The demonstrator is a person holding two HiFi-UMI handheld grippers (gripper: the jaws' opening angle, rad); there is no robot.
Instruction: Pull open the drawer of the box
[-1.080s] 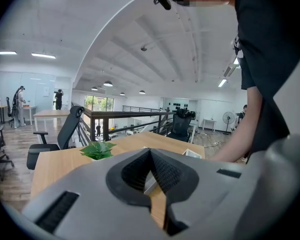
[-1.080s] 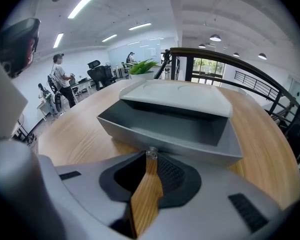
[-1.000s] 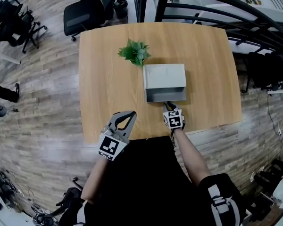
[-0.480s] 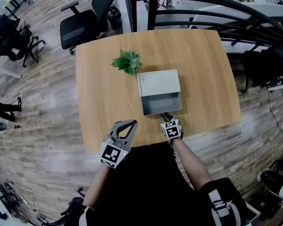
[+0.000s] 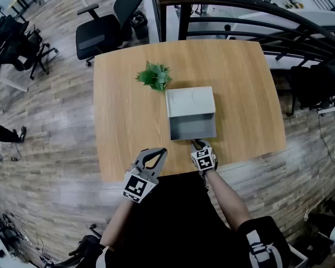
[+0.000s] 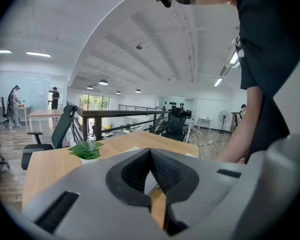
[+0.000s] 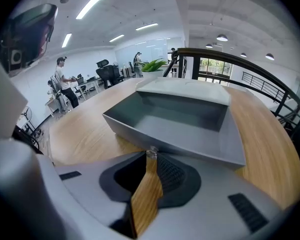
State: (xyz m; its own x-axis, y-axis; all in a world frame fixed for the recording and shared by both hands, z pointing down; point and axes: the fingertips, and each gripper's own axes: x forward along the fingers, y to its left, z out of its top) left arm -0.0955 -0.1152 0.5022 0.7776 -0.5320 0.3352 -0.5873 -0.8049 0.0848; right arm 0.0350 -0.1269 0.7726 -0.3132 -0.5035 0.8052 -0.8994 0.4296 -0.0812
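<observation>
A pale grey box [image 5: 190, 99] sits mid-table with its darker drawer [image 5: 192, 128] slid out toward me, empty inside. My right gripper [image 5: 197, 145] is at the drawer's front, shut on the small knob [image 7: 151, 153] at the middle of the drawer wall [image 7: 175, 143]. My left gripper [image 5: 157, 152] hovers over the table's near edge to the left of the drawer, shut with nothing between its jaws [image 6: 150, 154] and not touching the box.
A small green potted plant [image 5: 154, 76] stands at the box's far left corner. The wooden table [image 5: 128, 121] ends just under both grippers. Black office chairs [image 5: 103, 29] and a dark railing [image 5: 240, 4] lie beyond the far edge.
The drawer has slid farther out of the box toward me, with my right gripper still on its knob. The left gripper has stayed near the table's front edge.
</observation>
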